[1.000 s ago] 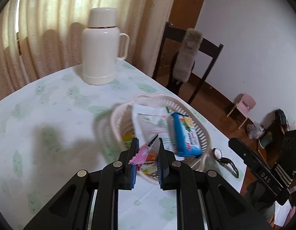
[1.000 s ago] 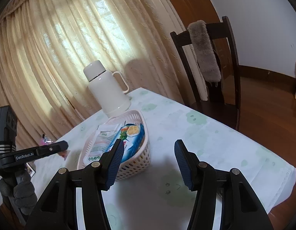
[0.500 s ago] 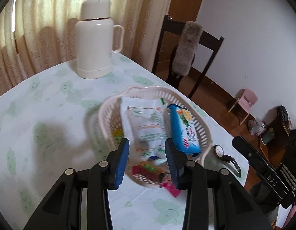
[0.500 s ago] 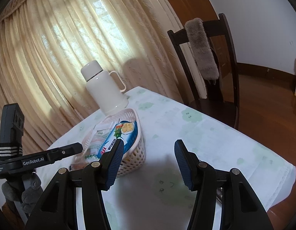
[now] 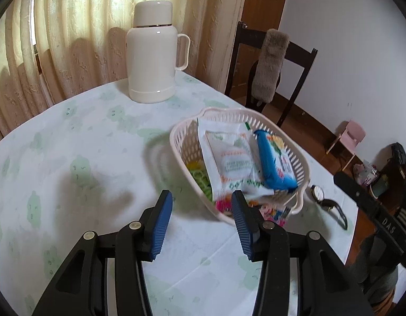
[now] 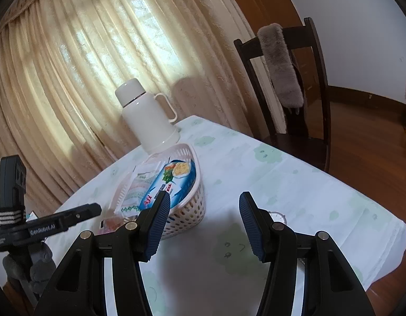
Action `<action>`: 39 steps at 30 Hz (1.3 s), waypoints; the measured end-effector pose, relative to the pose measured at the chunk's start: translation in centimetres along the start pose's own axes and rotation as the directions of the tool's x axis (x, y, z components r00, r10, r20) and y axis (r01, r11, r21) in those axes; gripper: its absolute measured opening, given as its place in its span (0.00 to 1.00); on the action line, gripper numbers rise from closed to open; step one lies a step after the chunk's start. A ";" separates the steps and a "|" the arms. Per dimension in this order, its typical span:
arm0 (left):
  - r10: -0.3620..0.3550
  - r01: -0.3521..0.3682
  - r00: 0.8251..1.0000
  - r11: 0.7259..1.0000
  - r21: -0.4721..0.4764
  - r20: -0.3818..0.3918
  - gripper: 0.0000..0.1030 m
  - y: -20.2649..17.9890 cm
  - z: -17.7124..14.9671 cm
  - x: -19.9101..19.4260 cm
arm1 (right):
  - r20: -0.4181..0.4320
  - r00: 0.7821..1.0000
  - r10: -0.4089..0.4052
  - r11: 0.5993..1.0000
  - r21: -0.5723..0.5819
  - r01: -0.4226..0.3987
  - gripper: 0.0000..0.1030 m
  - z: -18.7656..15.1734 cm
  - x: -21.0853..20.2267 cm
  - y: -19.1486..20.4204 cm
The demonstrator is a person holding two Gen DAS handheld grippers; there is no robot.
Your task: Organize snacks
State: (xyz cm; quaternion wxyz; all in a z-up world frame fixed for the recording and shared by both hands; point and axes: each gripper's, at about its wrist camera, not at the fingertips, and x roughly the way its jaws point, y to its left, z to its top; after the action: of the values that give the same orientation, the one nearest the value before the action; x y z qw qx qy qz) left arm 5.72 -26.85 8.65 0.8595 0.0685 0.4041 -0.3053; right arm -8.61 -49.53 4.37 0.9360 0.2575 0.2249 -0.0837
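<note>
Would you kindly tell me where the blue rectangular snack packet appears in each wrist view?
Left wrist view: blue rectangular snack packet, right of centre, along the basket's right side.
Right wrist view: same packet, left of centre, partly behind the right gripper's left finger.
Shared landmark: cream flask behind the pale plastic basket.

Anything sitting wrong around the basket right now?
Yes. A small pink snack packet lies over the near rim of the pale plastic basket, hanging partly outside rather than resting inside. A wristwatch lies on the tablecloth beside the basket, not a snack.
</note>
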 end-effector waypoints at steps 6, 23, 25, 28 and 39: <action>0.027 -0.026 0.999 0.999 0.040 -0.018 0.43 -1.5 -0.5 1.1 | 0.000 1.000 0.003 1.000 -0.007 -0.003 0.54 -0.1 -0.2 0.2; 0.044 -0.044 0.999 0.999 -0.016 0.006 0.66 -0.7 -0.7 0.4 | -0.036 0.999 0.007 0.999 -0.035 -0.008 0.55 -0.5 0.0 1.0; 0.063 -0.063 0.998 0.998 -0.014 0.031 0.75 -0.6 -0.7 -0.3 | -0.039 0.999 0.008 0.999 -0.044 -0.010 0.58 -0.6 0.1 1.4; 0.111 -0.111 0.991 0.994 -0.006 0.071 0.87 -0.7 -0.8 -1.4 | -0.041 0.999 0.007 0.998 -0.059 -0.009 0.64 -0.6 0.0 2.1; 0.252 -0.253 0.952 0.967 -0.016 0.172 0.92 0.0 -1.1 -3.8 | -0.036 0.999 -0.025 0.989 -0.145 0.020 0.74 -0.6 -0.3 4.7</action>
State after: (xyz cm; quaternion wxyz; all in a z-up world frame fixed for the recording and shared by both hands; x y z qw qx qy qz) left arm 3.18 -24.63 10.78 0.9230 0.0956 0.3151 -0.1991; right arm -7.84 -45.24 6.16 0.9467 0.1881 0.2511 -0.0730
